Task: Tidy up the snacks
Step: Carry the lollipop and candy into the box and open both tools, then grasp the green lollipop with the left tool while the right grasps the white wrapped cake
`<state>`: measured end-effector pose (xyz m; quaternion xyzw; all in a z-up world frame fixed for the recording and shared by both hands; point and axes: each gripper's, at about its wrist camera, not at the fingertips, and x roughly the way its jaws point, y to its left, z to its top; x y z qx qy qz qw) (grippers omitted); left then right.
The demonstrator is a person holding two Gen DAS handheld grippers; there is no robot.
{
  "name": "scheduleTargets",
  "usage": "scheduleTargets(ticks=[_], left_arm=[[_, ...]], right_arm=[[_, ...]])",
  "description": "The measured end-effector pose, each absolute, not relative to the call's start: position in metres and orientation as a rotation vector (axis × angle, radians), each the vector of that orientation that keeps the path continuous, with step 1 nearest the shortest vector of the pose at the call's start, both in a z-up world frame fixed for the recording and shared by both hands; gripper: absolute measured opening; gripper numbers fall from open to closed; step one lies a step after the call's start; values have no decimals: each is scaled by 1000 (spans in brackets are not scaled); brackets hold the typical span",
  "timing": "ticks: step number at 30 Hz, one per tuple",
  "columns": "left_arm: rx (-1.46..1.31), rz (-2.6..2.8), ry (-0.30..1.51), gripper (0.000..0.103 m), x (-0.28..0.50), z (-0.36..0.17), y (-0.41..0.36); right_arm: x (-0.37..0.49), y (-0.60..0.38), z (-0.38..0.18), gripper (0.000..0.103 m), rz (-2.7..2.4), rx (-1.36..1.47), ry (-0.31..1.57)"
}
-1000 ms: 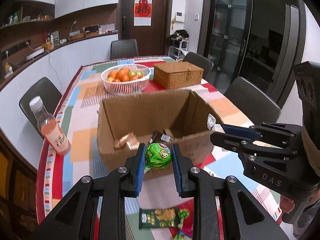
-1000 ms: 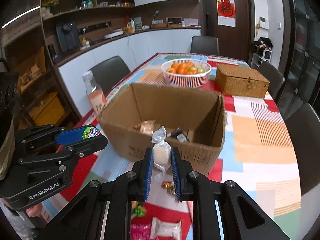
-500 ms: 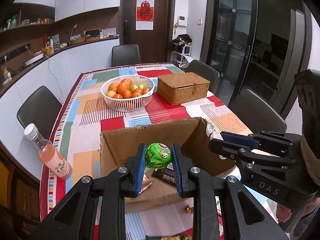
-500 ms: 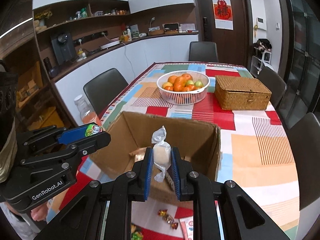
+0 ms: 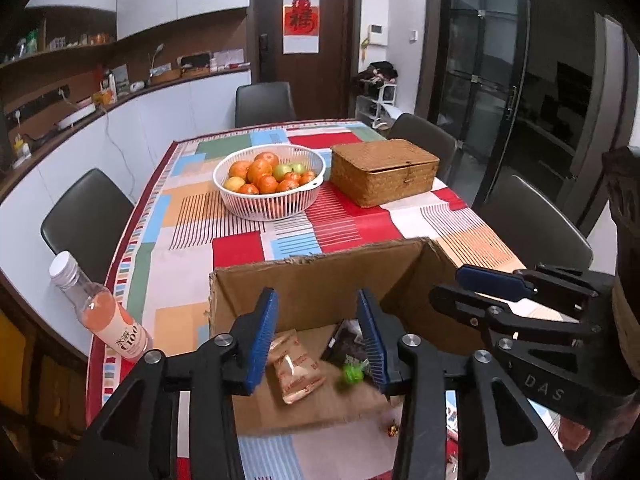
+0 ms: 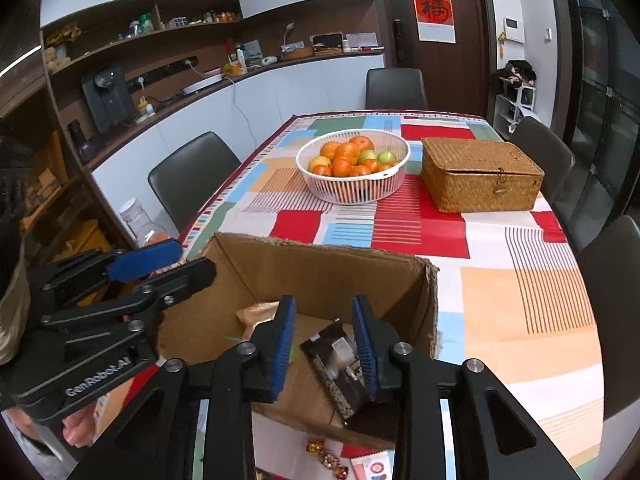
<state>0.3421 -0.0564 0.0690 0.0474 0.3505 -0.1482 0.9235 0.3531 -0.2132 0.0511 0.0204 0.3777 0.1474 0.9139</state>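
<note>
The snacks sat in the cardboard box [image 5: 316,280]: a tan packet [image 5: 296,368], a dark wrapper [image 6: 340,364], and a small green sweet [image 5: 352,374] that showed blurred near the box floor, perhaps not yet settled. My left gripper [image 5: 318,344] hung over the box with its blue pads spread and nothing between them. My right gripper [image 6: 325,344] was likewise parted above the dark wrapper; a pale, blurred piece lay by its right pad, and I could not tell whether it touched. I judged this the release step, best done by keeping both grippers wide and lifting straight up, clear of the box walls. A few loose sweets [image 6: 326,458] lay on the counter [image 6: 520,280] in front of the box. Beyond stood a fruit basket [image 5: 268,200], a wicker box [image 5: 384,176] and a drink bottle [image 5: 100,312].
</note>
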Motion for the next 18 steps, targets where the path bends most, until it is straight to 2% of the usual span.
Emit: scheduleTargets(ticks=[4,8,14,18], left_arm=[[127,-329,702,43,315,69,-58],[154,-353,686,45,288,66,-62],[172,-379,689,47,258,62,-68],[169,-387,705,50,240,54,-71]], right_arm=[[330,-214,52,31,314,29,758],[305,-216,52,36,317,6,740],[273,-221,43,37,328,-29,758],[259,-226,33,43,321,-42,782]])
